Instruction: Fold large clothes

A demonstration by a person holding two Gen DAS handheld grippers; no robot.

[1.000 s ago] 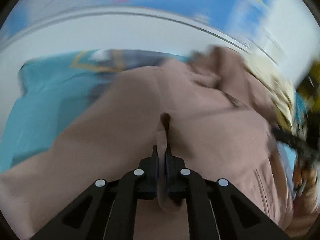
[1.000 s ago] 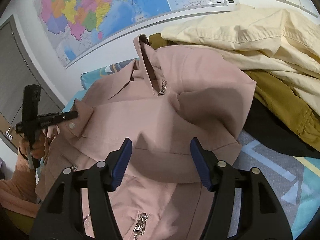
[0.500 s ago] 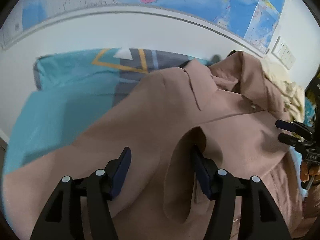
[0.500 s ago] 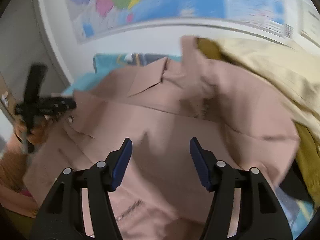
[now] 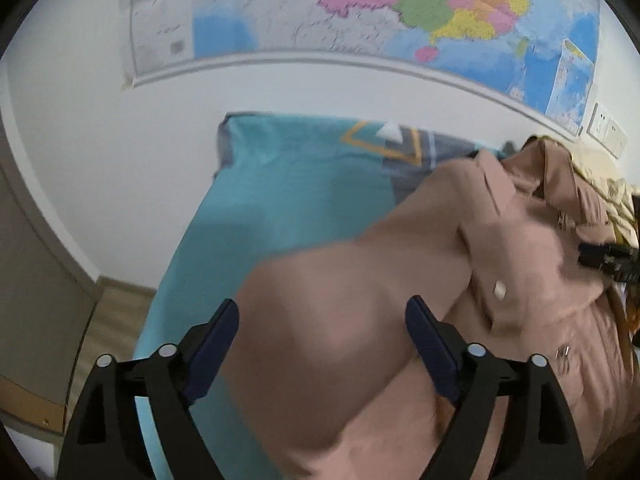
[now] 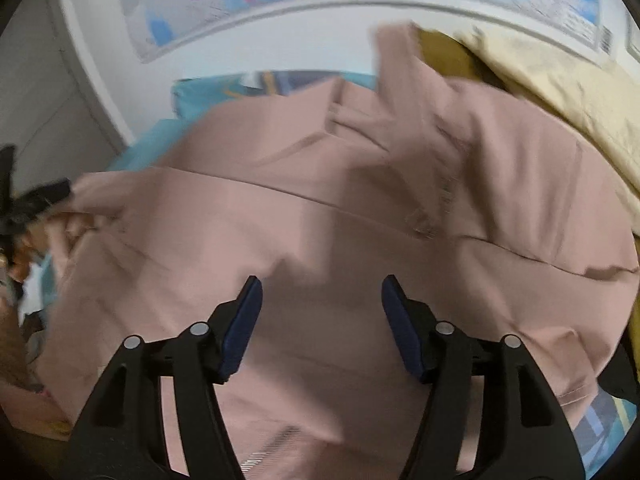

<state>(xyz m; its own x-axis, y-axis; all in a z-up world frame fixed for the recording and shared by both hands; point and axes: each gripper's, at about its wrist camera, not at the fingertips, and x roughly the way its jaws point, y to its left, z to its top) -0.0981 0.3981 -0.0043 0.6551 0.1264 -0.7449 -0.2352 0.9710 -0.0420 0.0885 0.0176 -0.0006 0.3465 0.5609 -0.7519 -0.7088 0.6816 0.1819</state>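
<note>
Folding is at a pause between grips, by the look of it: both tools hang over the pink jacket (image 6: 320, 216) with their jaws apart and nothing held. The jacket lies spread across the teal bedsheet (image 5: 288, 196), its collar up toward the wall map (image 5: 400, 12) and a heap of cream clothes (image 6: 560, 80) pressing against its far side. In the left wrist view the left gripper (image 5: 322, 340) sits above a rounded bulge of pink cloth, likely a sleeve or shoulder laid inward, with the jacket's outer edge running just beside its left finger (image 5: 212, 344). The right gripper (image 6: 322, 320) hovers over the middle of the body panel, a zipper visible blurred near the bottom of that view. Both views are smeared, so fine creases are hard to read. The sleeve fold seems only partly settled; the next move probably calls for each tool to come down on an edge of the jacket, close on a single layer rather than a bunch, and carry it across the body without dragging the sheet or catching the cream heap.
</note>
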